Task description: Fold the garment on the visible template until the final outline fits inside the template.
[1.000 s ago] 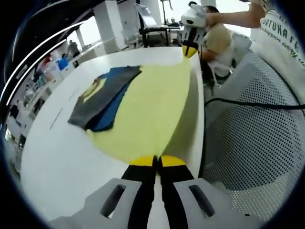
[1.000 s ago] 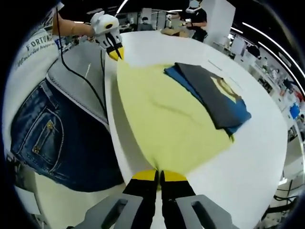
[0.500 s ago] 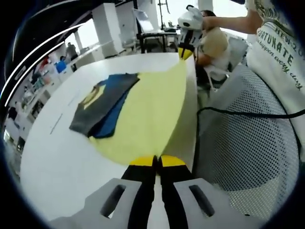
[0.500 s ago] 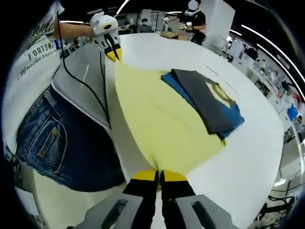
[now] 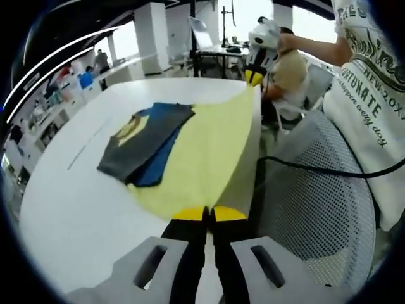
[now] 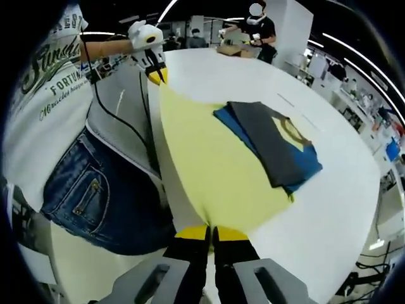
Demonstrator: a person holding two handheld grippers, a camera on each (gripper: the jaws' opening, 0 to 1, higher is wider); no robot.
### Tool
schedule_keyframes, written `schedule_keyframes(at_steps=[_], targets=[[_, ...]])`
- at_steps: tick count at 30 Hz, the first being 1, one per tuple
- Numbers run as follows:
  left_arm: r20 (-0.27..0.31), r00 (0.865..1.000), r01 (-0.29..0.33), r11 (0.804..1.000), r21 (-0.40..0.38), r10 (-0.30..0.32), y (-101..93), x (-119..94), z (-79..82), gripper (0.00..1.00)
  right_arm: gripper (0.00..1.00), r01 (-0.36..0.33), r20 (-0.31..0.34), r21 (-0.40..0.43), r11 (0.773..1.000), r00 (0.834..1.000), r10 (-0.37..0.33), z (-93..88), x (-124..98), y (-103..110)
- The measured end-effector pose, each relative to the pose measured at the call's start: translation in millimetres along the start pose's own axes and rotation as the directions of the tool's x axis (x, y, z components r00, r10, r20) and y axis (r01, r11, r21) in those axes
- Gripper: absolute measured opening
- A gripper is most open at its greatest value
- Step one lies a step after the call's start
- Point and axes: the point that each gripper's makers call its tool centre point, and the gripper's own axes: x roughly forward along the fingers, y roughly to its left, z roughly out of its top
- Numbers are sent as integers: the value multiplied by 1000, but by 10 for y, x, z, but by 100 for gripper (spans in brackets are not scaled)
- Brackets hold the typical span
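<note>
Both the left gripper (image 5: 207, 214) and right gripper (image 6: 211, 234) pinch the yellow garment (image 5: 202, 149) taut along the tabletop (image 5: 69, 190) edge, a folded blue-grey garment (image 5: 144, 140) resting apparently on its far side; folding looks barely begun.

Bright overhead strip lights, window glare behind, sharp centre, fisheye-bent edges.

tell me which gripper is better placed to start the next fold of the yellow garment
Neither clearly: left gripper and right gripper are each shut on a corner of the yellow garment, stretched between them. The next fold probably needs both.
</note>
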Motion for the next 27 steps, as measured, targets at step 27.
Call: schedule_keyframes(at_steps=[27], targets=[[41,999,-20,999,-35,22,219,-239,288,0,0,63,38,-106,992,998,-59,329,-237,-351]])
